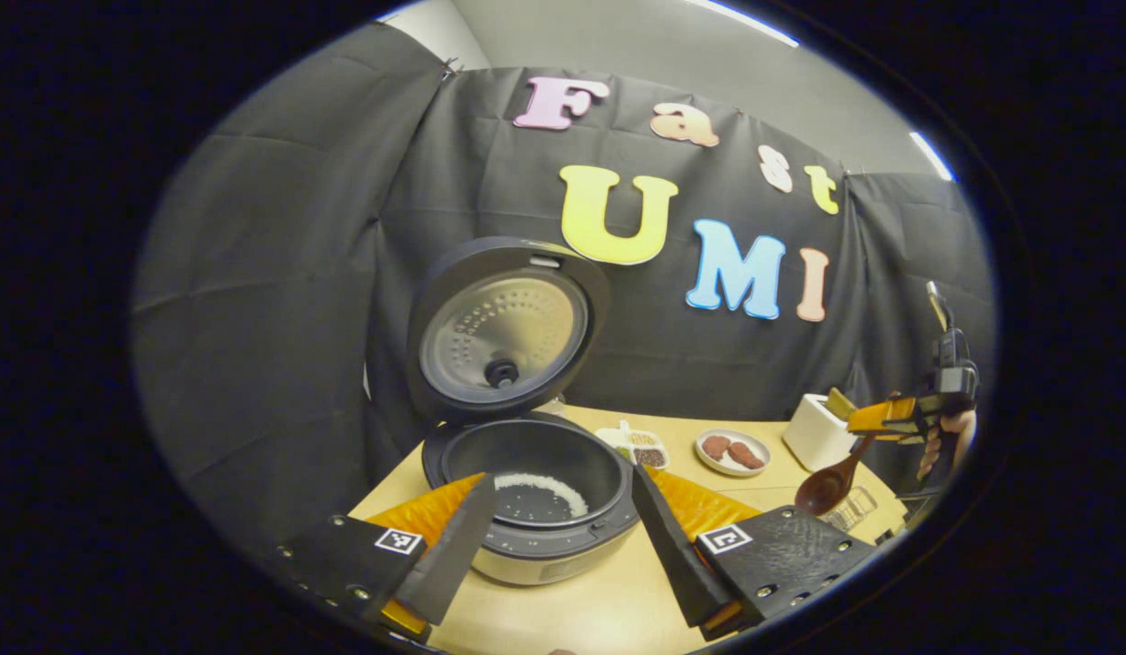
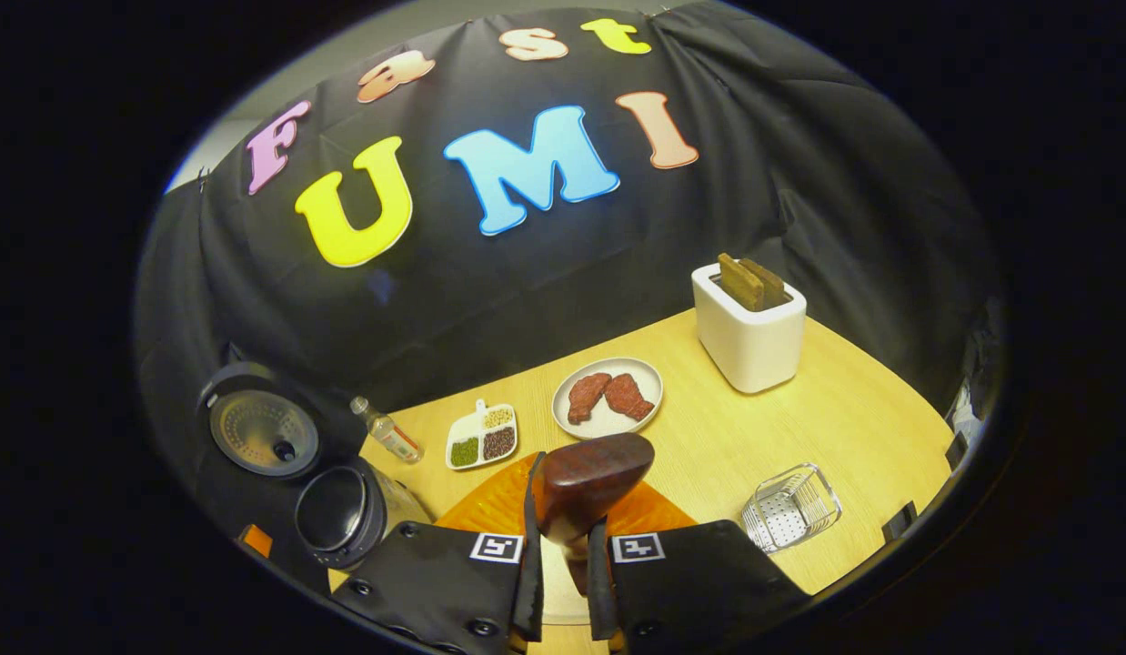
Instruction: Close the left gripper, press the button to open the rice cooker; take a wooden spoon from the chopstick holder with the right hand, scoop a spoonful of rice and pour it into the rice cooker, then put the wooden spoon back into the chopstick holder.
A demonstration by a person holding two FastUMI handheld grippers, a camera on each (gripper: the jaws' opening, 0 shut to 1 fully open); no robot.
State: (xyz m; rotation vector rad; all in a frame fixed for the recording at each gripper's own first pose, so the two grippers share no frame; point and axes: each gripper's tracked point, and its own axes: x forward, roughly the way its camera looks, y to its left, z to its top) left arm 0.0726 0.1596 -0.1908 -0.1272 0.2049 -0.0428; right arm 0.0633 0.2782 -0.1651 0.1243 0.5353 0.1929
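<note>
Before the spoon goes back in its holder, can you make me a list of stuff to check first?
1. Rice cooker lid open: ok, it stands up at the back.
2. Rice in the pot: ok, white grains lie at the bottom.
3. Right hand-held gripper holds the wooden spoon: ok, both fingers squeeze its handle.
4. Spoon emptied: cannot tell, only the back of the bowl faces us.
5. Clear holder ready: ok, it stands upright on the table with nothing in it.
6. Left hand-held gripper out of the way: ok, it is open, in front of the cooker.
</note>
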